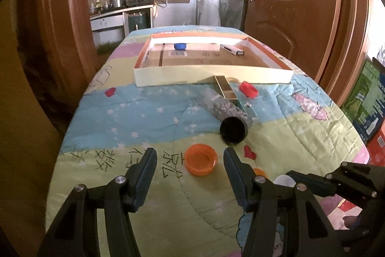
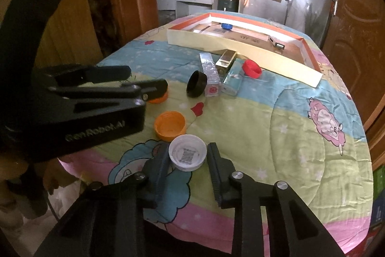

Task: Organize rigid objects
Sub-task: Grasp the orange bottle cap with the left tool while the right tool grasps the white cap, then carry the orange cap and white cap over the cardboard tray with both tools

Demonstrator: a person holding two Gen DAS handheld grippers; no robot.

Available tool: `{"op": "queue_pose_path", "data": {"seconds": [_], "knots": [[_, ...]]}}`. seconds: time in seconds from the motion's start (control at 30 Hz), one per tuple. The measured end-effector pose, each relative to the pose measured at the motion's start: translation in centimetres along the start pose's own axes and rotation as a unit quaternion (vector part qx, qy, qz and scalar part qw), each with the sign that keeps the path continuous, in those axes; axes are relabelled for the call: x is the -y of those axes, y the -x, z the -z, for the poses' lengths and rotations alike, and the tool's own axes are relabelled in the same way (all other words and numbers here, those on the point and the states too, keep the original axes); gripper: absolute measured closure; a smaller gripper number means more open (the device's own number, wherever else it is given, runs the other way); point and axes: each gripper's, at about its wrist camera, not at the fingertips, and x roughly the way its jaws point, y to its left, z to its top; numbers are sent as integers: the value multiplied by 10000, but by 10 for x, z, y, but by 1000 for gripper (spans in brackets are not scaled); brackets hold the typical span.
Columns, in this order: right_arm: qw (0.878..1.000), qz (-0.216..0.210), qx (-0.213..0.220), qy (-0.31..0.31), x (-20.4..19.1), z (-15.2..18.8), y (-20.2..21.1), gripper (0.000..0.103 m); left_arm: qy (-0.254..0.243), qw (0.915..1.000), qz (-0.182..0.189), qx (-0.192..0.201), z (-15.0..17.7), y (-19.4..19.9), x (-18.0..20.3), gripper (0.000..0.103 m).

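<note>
Picking-up step, looks like. Left gripper (image 1: 190, 161) hangs with jaws wide open around the round orange plastic cap (image 1: 201, 159), low centre, not touching. Right gripper (image 2: 187, 158) straddles the white plastic lid (image 2: 187, 155), bottom centre; can't tell if it's pinched. Next: squeeze, then carry to the shallow cardboard tray (image 1: 211, 77) up top.

My right gripper (image 2: 187, 158) has its jaws around the white lid (image 2: 187, 155); an orange lid (image 2: 170, 124) lies just beyond them.

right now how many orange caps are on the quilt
2 orange caps: one between the left gripper's open jaws, one beside the white cap between the right gripper's jaws; more may hide behind grippers
</note>
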Motion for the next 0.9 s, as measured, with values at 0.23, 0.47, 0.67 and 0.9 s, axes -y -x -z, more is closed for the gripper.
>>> {"op": "queue_pose_path", "data": {"seconds": [0.23, 0.47, 0.67, 0.9], "knots": [[10000, -8, 5, -8, 0, 1, 1, 72, 30, 9999, -10, -149, 4, -12, -1, 63], [10000, -8, 19, -23, 0, 1, 1, 72, 86, 9999, 20, -89, 5, -10, -5, 72], [10000, -43, 31, -61, 1, 1, 2, 72, 96, 9999, 12, -67, 5, -7, -5, 72], [9999, -38, 61, -114, 3, 1, 3, 72, 143, 9999, 33, 7, 3, -2, -6, 72]]}}
